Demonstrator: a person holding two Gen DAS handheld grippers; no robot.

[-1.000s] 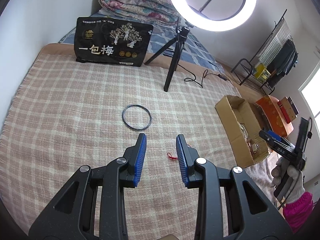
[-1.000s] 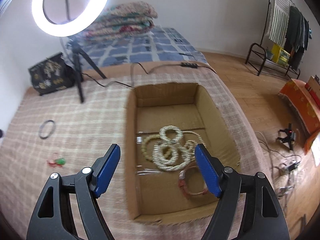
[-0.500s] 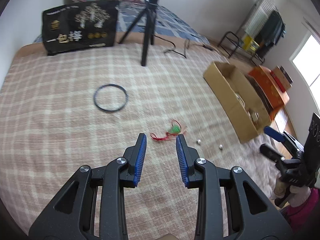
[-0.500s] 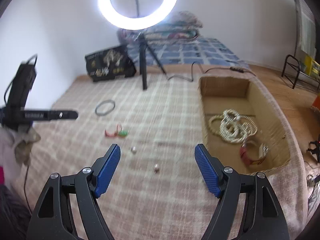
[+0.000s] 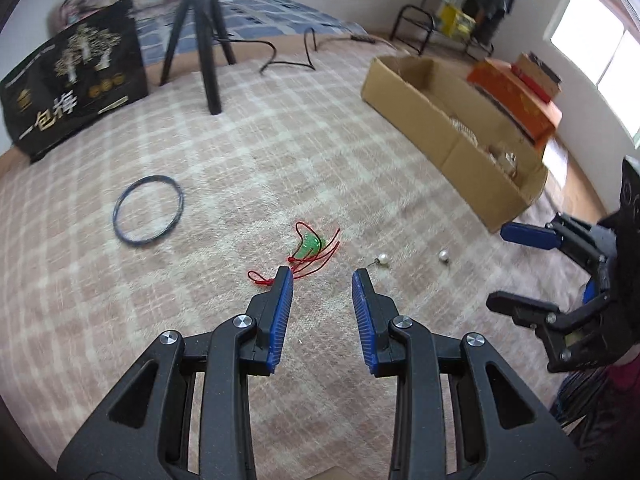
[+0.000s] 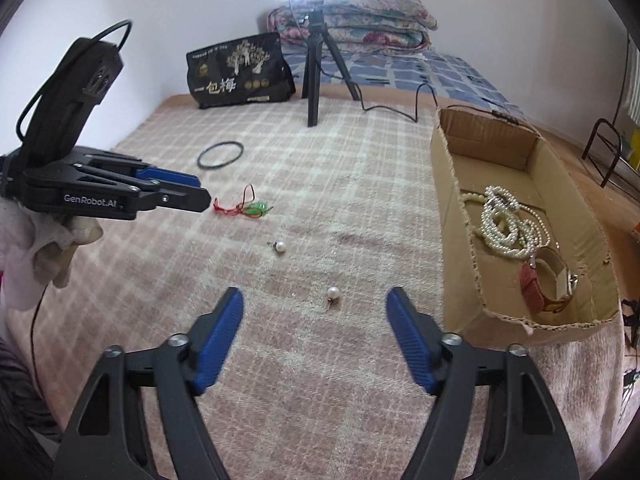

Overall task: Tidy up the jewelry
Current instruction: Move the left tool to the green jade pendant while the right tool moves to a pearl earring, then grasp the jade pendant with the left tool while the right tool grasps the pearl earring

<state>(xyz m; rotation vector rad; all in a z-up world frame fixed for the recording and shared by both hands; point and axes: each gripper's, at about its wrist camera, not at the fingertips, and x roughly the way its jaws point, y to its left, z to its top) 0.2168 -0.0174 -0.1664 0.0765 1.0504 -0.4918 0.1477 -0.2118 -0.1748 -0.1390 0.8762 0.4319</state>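
Note:
A green pendant on a red cord (image 5: 310,245) (image 6: 250,208) lies on the checked blanket, just beyond my left gripper (image 5: 322,276), whose jaws stand a narrow gap apart with nothing between them. Two pearl earrings lie to its right: one (image 5: 383,258) (image 6: 280,246) nearer the pendant, the other (image 5: 443,255) (image 6: 333,292) just ahead of my right gripper (image 6: 314,294). The right jaws are closing, wide apart, with nothing between them. A dark bangle (image 5: 148,210) (image 6: 221,154) lies further left. The cardboard box (image 6: 456,216) holds pearl strands (image 6: 504,220) and a red-strapped watch (image 6: 548,280).
A ring-light tripod (image 6: 314,76) and a black gift bag (image 6: 240,70) stand at the far side of the blanket, with a cable (image 6: 400,108) trailing right. Folded quilts (image 6: 352,20) lie behind. A gloved hand (image 6: 48,240) holds the left gripper.
Both grippers have swung down toward the blanket. The left view turned from the bangle to the pendant; the right view turned from the box to the two pearls. The right jaws narrowed a little.

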